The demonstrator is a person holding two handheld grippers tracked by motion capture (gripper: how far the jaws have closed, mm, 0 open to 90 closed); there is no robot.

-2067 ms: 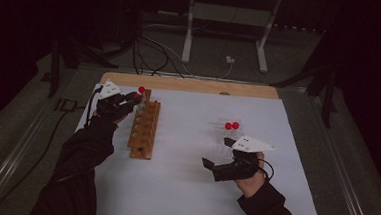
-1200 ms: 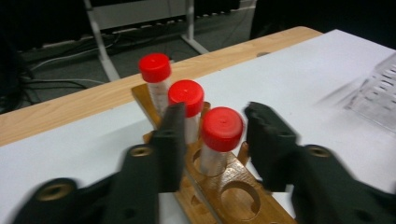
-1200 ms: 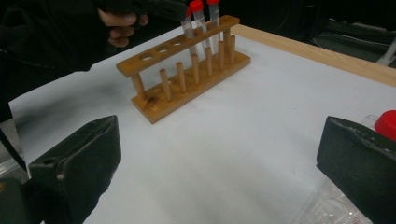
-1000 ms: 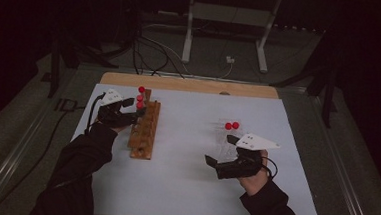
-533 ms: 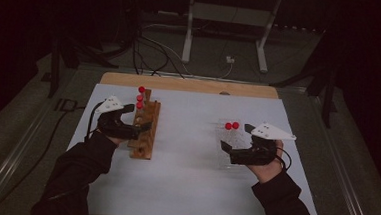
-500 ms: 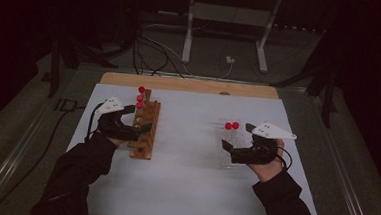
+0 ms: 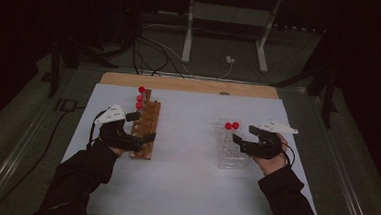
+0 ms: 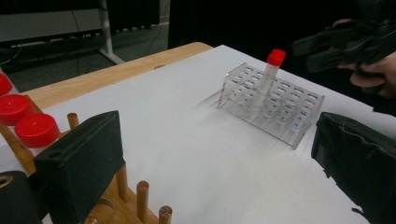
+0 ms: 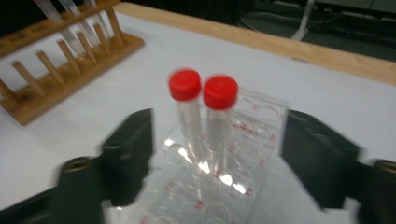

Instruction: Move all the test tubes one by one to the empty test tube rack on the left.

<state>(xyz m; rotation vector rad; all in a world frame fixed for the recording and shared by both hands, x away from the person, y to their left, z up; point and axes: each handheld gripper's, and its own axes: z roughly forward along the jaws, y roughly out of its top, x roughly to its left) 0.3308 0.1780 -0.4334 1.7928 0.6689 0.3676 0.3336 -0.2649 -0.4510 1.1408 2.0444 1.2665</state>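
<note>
The right claw has just been narrowing around 2 red-capped tubes in the clear rack, nothing pinched yet. The left claw, spread and empty, has been moved back along the wooden rack; 3 capped tubes stand there.

Dark room, grey cable-strewn floor

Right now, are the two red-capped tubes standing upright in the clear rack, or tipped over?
Upright: both red-capped tubes stand vertically in the clear rack, caps up.

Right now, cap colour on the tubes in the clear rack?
Red caps; right gripper view shows them best.
</note>
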